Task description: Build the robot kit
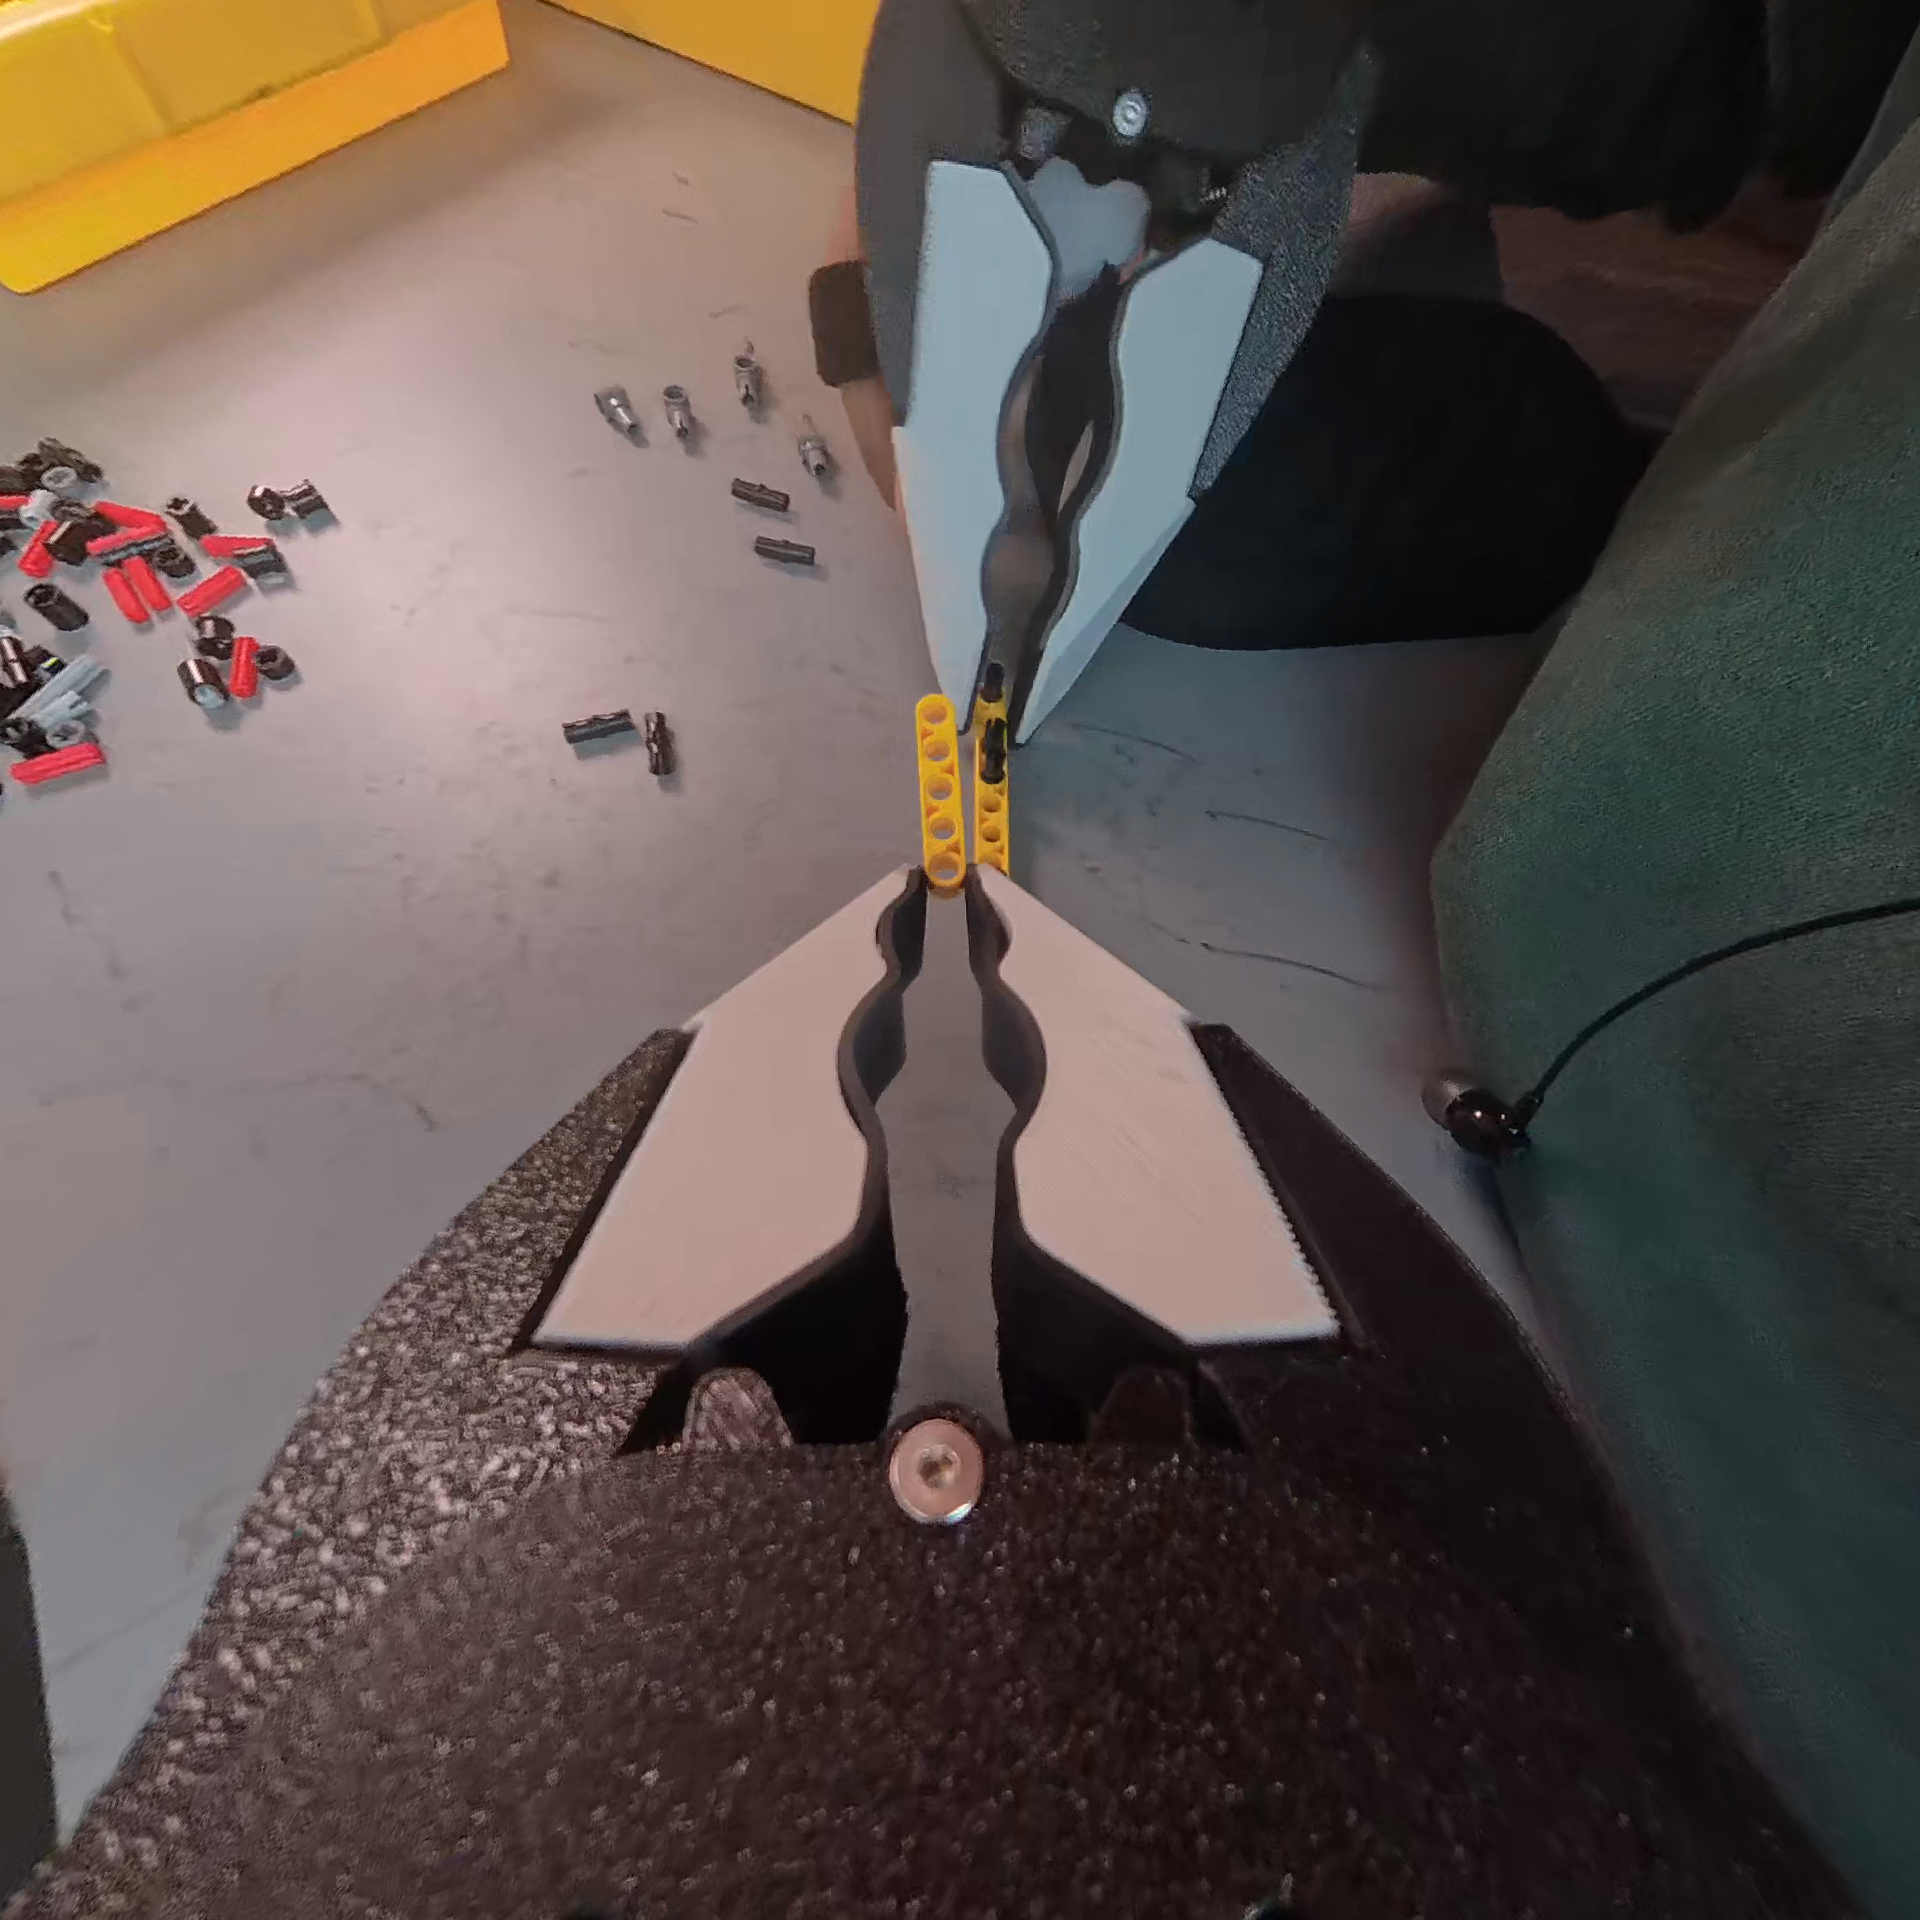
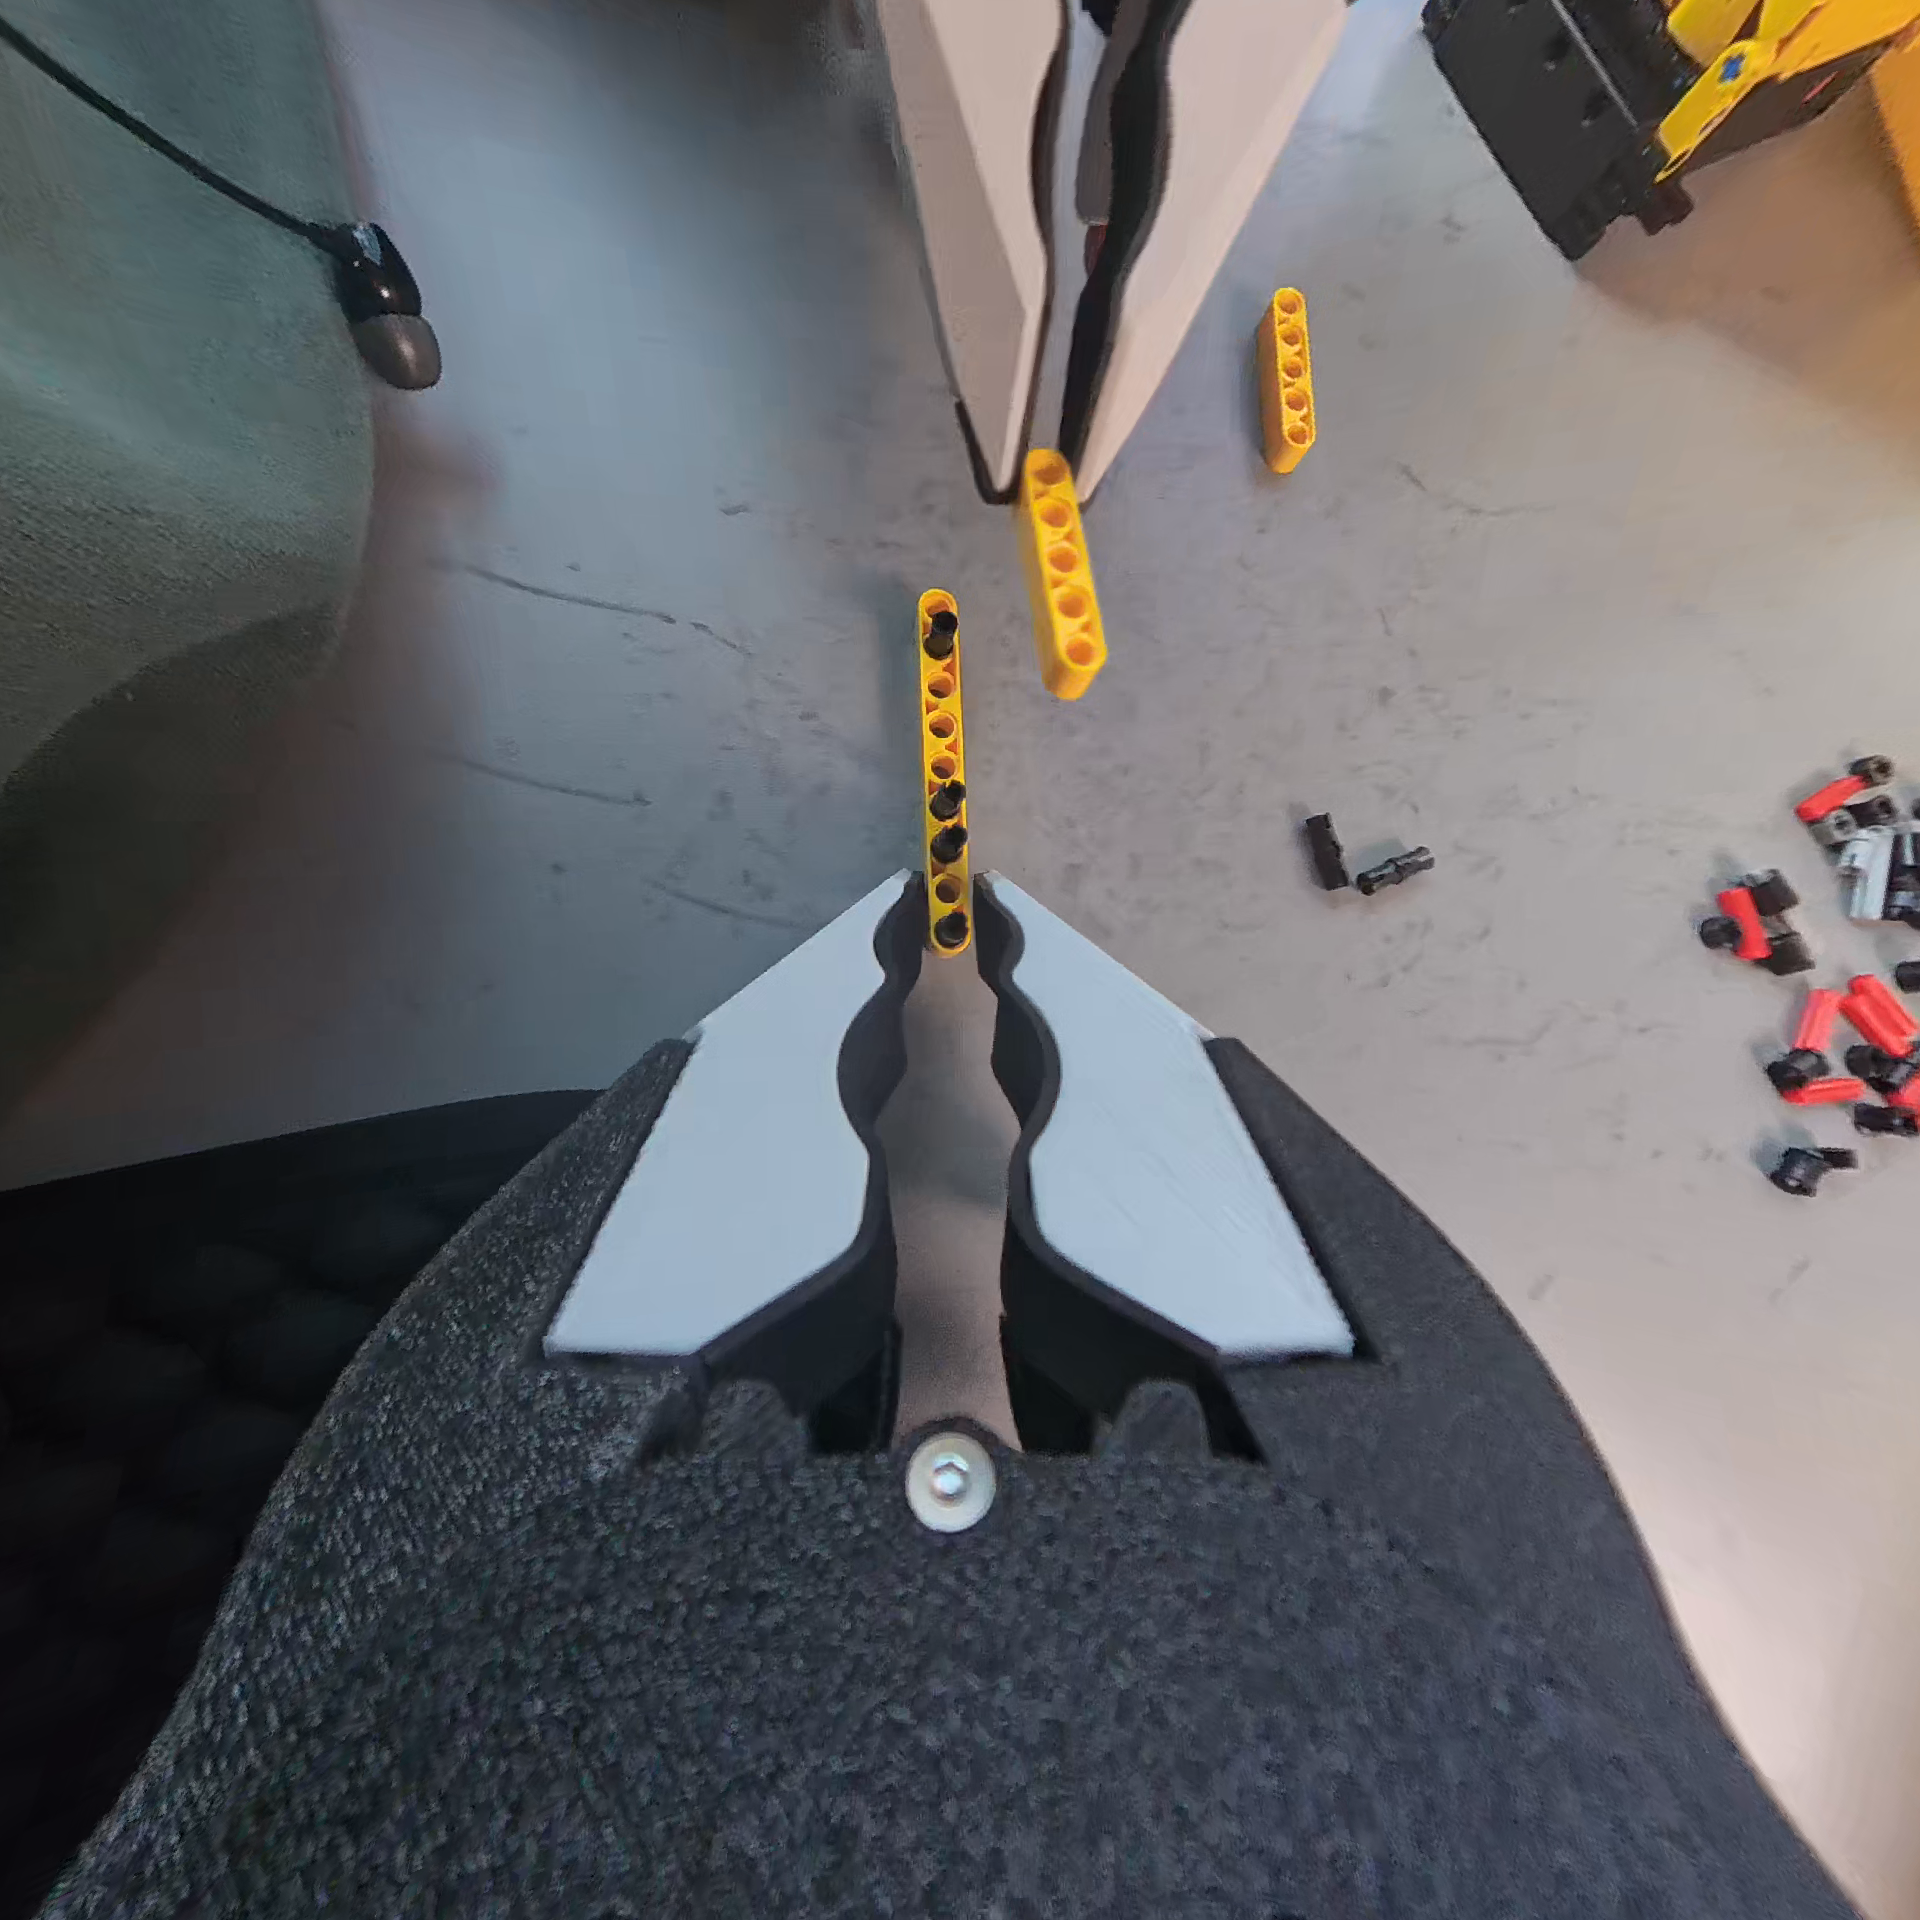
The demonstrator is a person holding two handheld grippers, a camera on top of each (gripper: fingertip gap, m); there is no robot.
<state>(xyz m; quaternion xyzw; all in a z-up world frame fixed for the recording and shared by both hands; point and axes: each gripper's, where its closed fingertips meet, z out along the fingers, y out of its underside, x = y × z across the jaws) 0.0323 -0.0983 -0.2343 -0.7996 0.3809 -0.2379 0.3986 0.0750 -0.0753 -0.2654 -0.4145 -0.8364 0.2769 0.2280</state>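
Pinching the end of a short yellow beam [image 1: 941,798] between its fingertips, the left gripper [image 1: 945,883] holds the five-hole piece lifted above the grey table [image 1: 468,935]. Facing it from the opposite side, the right gripper [image 2: 948,902] is clamped on the end of a longer yellow beam [image 2: 943,769] studded with black pins [image 2: 947,821] in several of its holes. The two beams sit side by side in the left wrist view, very close, though whether they touch cannot be told; the right wrist view shows a small gap between them.

A third short yellow beam [image 2: 1286,379] lies flat on the table beyond the left gripper in the right wrist view. Two loose black pins [image 1: 620,732] rest near the middle of the table, with a few more black pins [image 1: 771,520] and small grey connectors [image 1: 675,407] farther off. A scattered pile of red and black parts [image 1: 125,582] lies well apart at the table's side. Yellow trays [image 1: 208,114] stand at the far edge, and a black-and-yellow built model [image 2: 1642,114] sits in a far corner. A person's green sleeve [image 1: 1714,831] and a black cord with a toggle [image 1: 1481,1117] border the table's other side.
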